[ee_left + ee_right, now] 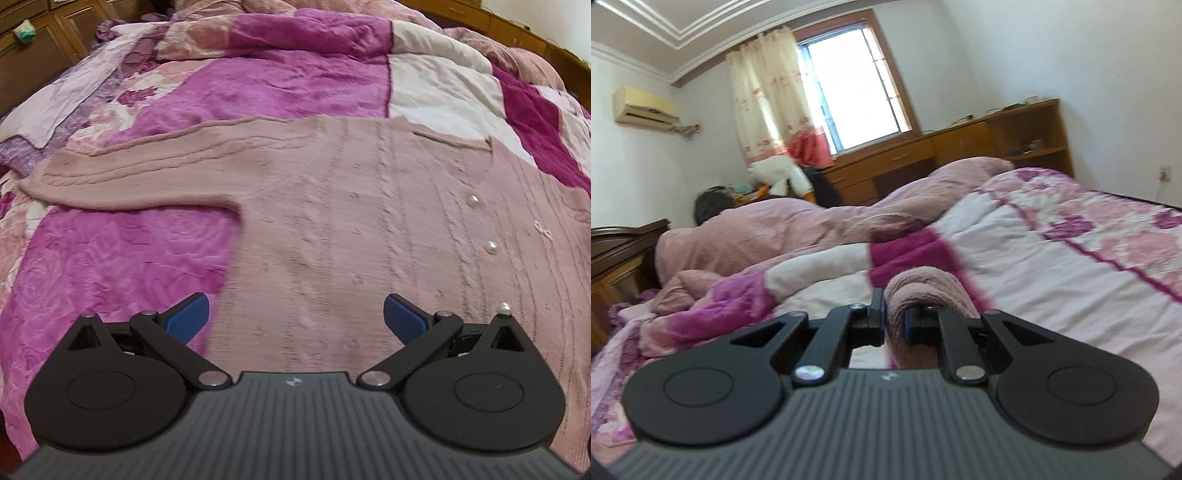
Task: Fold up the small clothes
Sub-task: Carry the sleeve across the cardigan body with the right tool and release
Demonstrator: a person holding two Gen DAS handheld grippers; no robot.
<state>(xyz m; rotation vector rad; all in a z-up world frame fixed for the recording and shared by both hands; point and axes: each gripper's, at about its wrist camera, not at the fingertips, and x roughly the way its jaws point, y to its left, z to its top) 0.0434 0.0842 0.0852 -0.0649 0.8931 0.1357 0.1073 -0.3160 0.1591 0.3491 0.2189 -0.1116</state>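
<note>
A dusty-pink knitted cardigan (332, 206) with pearl buttons (491, 246) lies flat on the bed, one sleeve (122, 177) stretched out to the left. My left gripper (296, 314) is open and empty, hovering just above the cardigan's lower body. In the right wrist view, my right gripper (894, 321) is shut on a bunched fold of the same pink knit (923, 288), lifted above the bedspread.
The bed is covered by a pink, magenta and white patchwork quilt (280, 85). A rumpled pink duvet (783, 229) lies at the far side. Wooden cabinets (923, 155) stand under the window, and a dark wooden bed frame (617, 247) is at left.
</note>
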